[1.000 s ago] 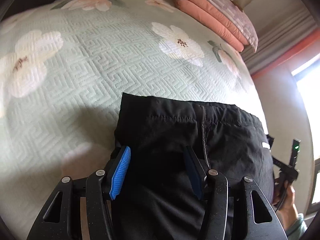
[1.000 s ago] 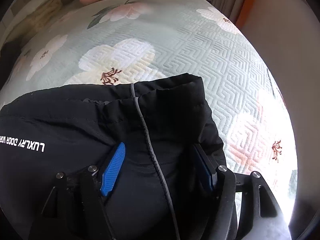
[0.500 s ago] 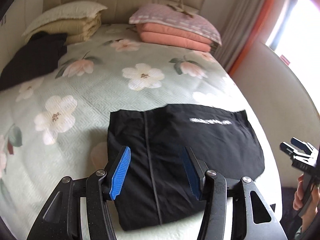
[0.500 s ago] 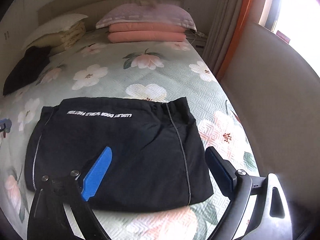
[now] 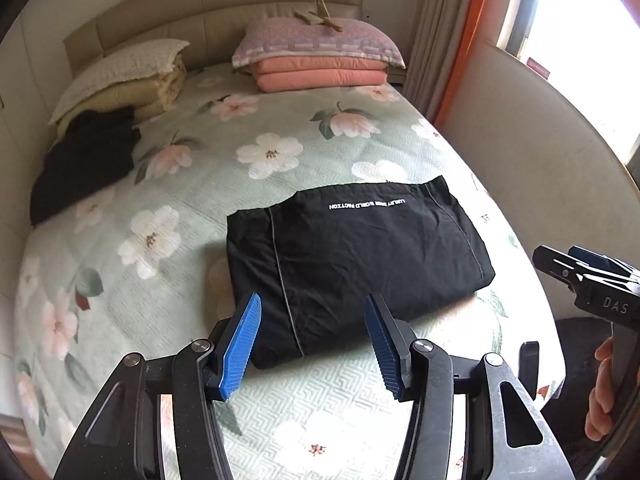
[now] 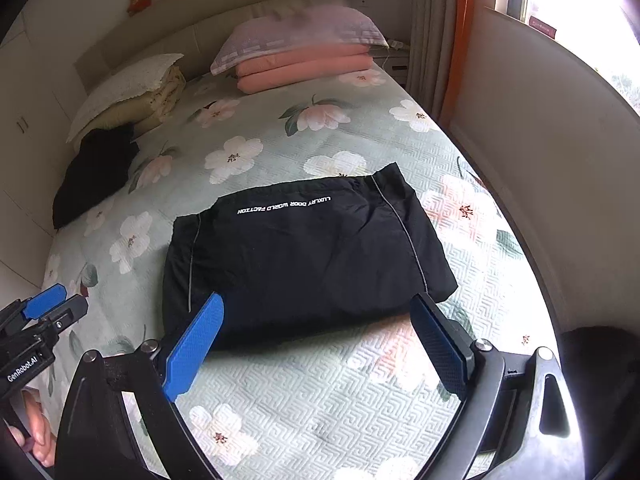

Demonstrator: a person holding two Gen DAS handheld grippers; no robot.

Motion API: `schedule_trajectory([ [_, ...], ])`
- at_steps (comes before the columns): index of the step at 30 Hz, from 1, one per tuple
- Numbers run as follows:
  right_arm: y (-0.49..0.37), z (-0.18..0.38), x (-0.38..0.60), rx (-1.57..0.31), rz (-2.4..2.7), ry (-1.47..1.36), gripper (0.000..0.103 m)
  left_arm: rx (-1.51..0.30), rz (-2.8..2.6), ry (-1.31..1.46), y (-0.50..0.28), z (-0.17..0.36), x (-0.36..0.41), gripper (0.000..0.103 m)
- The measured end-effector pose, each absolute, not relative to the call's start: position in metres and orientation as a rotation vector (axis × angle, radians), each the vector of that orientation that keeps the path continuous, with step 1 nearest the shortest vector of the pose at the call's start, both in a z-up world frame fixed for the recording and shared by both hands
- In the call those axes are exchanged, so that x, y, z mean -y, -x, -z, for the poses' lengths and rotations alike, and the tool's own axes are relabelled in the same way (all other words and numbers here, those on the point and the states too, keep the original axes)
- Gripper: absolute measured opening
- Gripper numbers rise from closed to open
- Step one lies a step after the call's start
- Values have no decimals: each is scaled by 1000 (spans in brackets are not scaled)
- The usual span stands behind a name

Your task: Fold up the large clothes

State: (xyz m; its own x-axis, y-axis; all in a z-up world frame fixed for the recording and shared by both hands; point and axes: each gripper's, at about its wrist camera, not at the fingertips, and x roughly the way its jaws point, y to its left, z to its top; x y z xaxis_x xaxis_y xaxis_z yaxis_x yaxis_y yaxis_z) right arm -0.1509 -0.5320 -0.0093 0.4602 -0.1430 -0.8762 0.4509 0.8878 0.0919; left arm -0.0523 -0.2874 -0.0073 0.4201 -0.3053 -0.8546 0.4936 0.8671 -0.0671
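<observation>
A black garment (image 5: 352,256) with white lettering lies folded into a flat rectangle on the floral bedspread (image 5: 224,184); it also shows in the right wrist view (image 6: 304,252). My left gripper (image 5: 312,320) is open and empty, held above the garment's near edge. My right gripper (image 6: 316,320) is wide open and empty, above the garment's near edge. The right gripper also shows at the right edge of the left wrist view (image 5: 576,268). The left gripper also shows at the left edge of the right wrist view (image 6: 52,304).
A second black garment (image 5: 88,160) lies at the far left of the bed by a cream pillow stack (image 5: 128,80). Pink folded bedding under a lilac pillow (image 5: 320,68) sits by the headboard. A pale wall and window (image 5: 540,140) run along the right.
Both grippers have pulled back and up from the black garment, which now lies folded on the bed. The right gripper's jaws have opened wider.
</observation>
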Motion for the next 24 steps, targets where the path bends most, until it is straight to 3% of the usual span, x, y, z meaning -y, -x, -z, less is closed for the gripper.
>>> schedule_trajectory([
  [8,163,-27,525,-1067,393,-351,96,-1046,504,-170,67,-34,287,56],
  [24,173,-69,502,-1068,388,-270,96,-1002,427,-211,77,-68,296,58],
])
